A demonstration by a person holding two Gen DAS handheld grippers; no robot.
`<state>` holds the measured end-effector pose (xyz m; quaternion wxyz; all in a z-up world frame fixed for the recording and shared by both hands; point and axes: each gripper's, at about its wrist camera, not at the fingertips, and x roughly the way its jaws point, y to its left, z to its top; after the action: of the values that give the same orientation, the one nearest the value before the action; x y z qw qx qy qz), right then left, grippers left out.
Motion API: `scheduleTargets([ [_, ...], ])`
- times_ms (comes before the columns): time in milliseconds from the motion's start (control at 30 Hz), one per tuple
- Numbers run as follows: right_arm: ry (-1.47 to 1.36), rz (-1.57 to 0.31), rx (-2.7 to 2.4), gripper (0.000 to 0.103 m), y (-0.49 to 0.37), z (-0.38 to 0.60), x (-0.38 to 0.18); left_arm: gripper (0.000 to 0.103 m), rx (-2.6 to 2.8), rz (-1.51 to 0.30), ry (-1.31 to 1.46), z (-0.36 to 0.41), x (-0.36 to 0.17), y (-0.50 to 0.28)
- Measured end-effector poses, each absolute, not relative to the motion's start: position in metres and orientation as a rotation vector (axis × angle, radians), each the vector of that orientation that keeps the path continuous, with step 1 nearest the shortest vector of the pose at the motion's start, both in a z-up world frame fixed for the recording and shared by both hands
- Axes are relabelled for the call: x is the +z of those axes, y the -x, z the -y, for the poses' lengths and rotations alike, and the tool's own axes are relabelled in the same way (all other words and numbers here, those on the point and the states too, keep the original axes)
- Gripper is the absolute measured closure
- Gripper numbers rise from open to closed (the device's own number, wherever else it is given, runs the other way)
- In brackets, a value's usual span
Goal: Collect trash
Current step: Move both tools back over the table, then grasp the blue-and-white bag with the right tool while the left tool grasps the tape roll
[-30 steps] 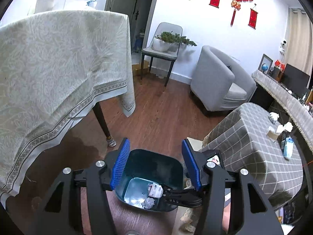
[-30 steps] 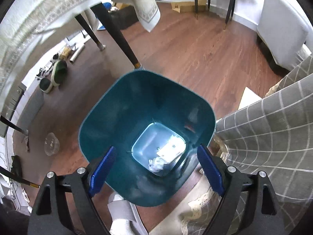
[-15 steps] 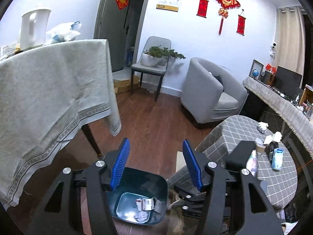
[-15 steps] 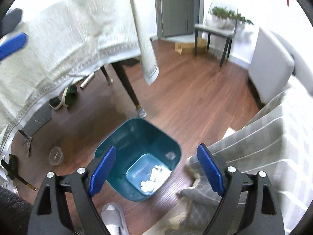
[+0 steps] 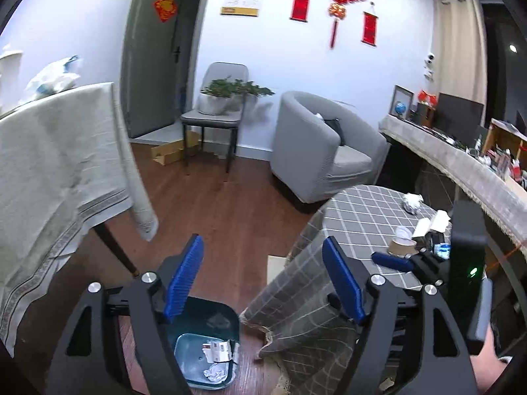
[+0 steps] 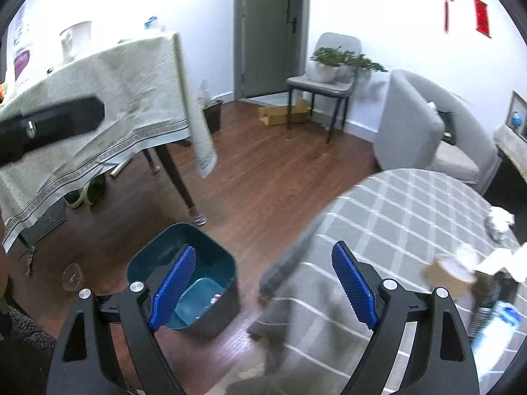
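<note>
Left wrist view: both the left gripper (image 5: pixel 263 279) and right gripper (image 6: pixel 263 284) were held spread and empty. Beside the teal bin (image 5: pixel 210 326), crumpled paper (image 5: pixel 412 201) lay on the checked table (image 5: pixel 355 227); a reach there was judged next.

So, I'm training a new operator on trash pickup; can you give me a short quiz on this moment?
1. True or false: the teal bin on the floor already holds trash.
2. Which still sits on the checked table? A) crumpled paper B) a banana C) a shoe
3. Fill in: the left gripper and right gripper are both ____.

Key: 1 true; 2 A; 3 open
</note>
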<state>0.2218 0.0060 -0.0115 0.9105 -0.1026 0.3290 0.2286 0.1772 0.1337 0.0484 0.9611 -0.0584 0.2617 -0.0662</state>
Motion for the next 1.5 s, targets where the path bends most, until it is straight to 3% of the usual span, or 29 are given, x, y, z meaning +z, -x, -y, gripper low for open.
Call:
scheduleTargets([
  [633, 0.082, -0.682, 0.114, 0.013, -0.218, 0.141, -0.006, 0.023, -0.266, -0.552, 0.181, -0.052, 0.032, -0.216],
  [1433, -0.010, -0.801, 0.051, 0.013, -0.221, 0.195, -0.045, 0.015, -0.358, -0.645, 0.093, 0.042, 0.009, -0.254],
  [1467, -0.011, -0.798, 0.058, 0.014, -0.221, 0.195, -0.044, 0.015, -0.359, -0.649, 0.090, 0.044, 0.008, -0.255],
  [1500, -0.009, -0.799, 0.064, 0.022, -0.222, 0.196, -0.045, 0.015, -0.362, -0.656, 0.086, 0.048, 0.006, -0.257],
])
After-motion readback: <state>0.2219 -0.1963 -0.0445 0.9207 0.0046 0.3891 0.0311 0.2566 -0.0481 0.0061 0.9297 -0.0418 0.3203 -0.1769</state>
